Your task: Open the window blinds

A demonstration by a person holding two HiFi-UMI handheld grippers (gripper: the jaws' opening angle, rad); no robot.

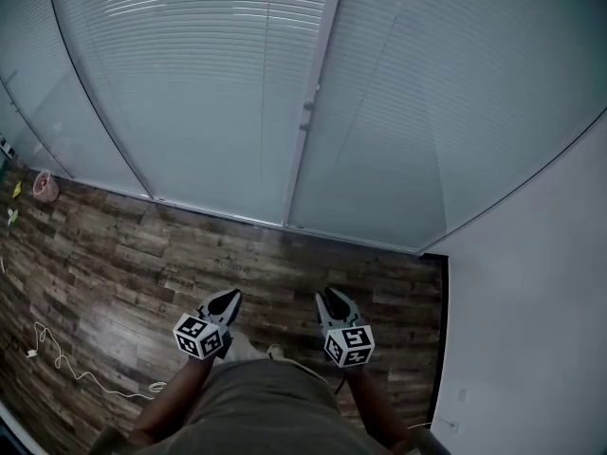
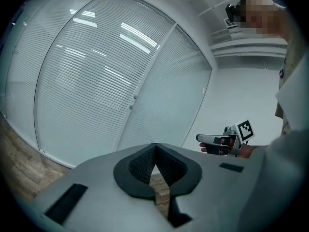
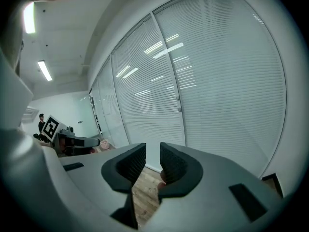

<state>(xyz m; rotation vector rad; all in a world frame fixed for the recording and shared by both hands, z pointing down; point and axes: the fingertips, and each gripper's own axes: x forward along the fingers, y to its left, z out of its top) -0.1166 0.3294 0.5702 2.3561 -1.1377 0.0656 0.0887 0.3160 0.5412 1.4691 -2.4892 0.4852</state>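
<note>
White slatted blinds hang shut behind tall glass panels straight ahead, parted by a pale upright frame with two small knobs. Both grippers are held low over the wooden floor, well short of the glass. My left gripper is shut, its tips touching with nothing between them. My right gripper stands open with a narrow empty gap. The blinds fill the left gripper view, and the same blinds fill the right gripper view. Each gripper view shows the other gripper off to the side.
A white wall closes the right side, with a dark gap at its foot. A thin white cable snakes across the floor at the lower left. A small pink object lies by the glass at the far left.
</note>
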